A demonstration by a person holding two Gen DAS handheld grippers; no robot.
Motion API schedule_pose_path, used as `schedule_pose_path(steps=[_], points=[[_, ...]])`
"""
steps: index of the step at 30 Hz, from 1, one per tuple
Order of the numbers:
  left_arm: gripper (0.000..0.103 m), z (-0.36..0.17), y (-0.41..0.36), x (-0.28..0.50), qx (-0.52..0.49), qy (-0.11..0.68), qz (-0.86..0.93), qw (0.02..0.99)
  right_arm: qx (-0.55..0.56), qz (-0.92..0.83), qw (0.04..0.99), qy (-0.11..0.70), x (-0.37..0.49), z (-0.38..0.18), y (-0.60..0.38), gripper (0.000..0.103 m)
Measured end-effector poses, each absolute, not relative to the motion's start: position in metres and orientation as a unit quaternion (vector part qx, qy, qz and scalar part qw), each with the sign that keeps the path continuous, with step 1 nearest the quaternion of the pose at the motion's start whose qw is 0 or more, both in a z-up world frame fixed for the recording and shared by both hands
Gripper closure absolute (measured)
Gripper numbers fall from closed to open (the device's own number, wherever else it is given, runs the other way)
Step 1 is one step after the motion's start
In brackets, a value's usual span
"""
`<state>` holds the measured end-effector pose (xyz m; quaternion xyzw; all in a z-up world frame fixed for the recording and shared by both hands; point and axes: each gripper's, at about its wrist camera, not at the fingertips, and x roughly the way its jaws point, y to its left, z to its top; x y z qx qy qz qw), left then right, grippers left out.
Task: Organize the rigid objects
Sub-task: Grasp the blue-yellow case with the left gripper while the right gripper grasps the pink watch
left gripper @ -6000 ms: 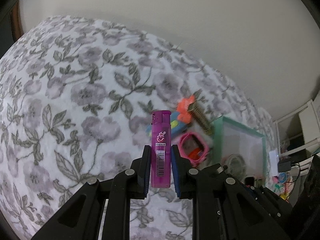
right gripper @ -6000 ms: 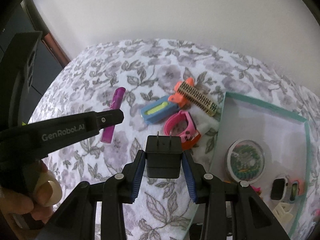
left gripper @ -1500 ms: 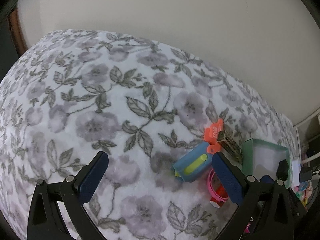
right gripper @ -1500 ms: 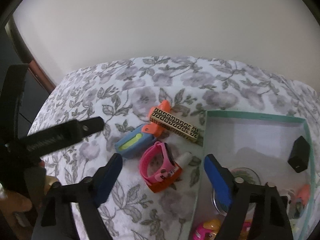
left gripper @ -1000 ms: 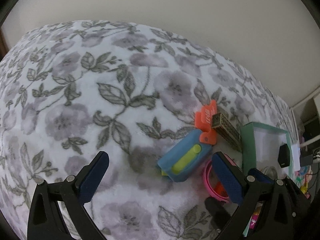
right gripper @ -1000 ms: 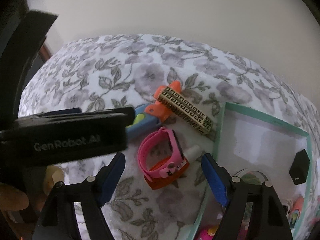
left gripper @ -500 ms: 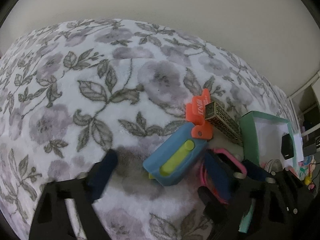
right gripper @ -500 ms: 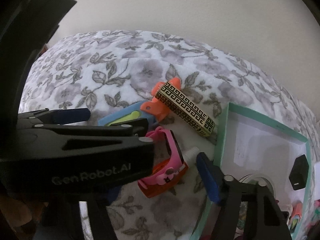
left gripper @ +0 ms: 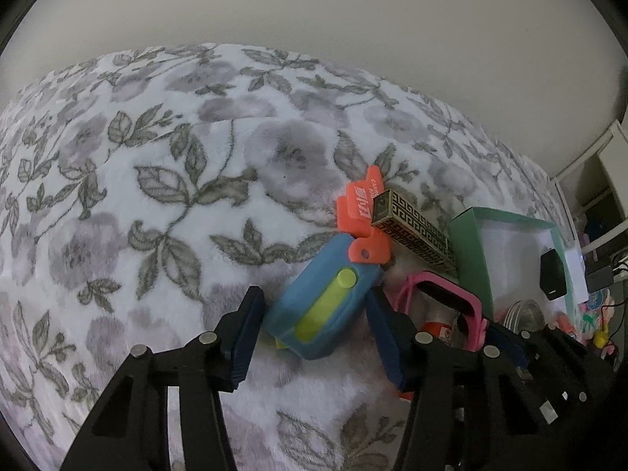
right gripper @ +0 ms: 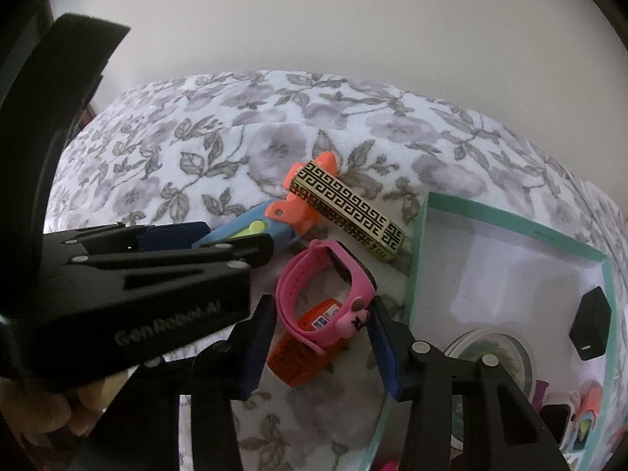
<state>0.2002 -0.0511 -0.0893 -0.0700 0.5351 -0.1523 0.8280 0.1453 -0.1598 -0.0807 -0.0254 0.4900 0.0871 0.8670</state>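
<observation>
A blue case with a yellow-green stripe [left gripper: 322, 308] lies on the floral blanket, its near end between the open fingers of my left gripper [left gripper: 314, 337]. A pink watch [right gripper: 325, 286] lies over an orange item [right gripper: 304, 347], between the open fingers of my right gripper [right gripper: 320, 343]. An orange clip [left gripper: 363, 212] and a gold-and-black patterned box [right gripper: 347, 206] lie just beyond. The left gripper also shows in the right wrist view [right gripper: 204, 241], around the blue case [right gripper: 251, 229]. The pink watch also shows in the left wrist view [left gripper: 447, 298].
A teal-rimmed box [right gripper: 428, 235] stands on the right, holding a black charger [right gripper: 590, 322], a round tin [right gripper: 494, 357] and several small items. The floral blanket [left gripper: 157, 180] stretches away to the left and far side. A pale wall lies behind.
Both grippers, empty and open since 1.5 s ago, have moved down and forward. The left now straddles the blue case, the right straddles the pink watch, and both have narrowed.
</observation>
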Motion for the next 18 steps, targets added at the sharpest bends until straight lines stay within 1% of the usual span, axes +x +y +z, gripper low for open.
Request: schedule_pose_path(steps=[10, 14, 18], points=[[0.05, -0.085, -0.037, 0.201, -0.055, 0.543, -0.103, 0.831, -0.022, 0.083, 0.869, 0.488, 0.14, -0.075, -0.167, 0.054], [0.05, -0.089, -0.028, 0.202, -0.072, 0.546, -0.105, 0.828, -0.023, 0.083, 0.869, 0.488, 0.14, -0.075, -0.165, 0.054], [0.049, -0.091, -0.035, 0.202, -0.059, 0.539, -0.105, 0.834, -0.023, 0.084, 0.868, 0.49, 0.14, -0.076, -0.165, 0.054]])
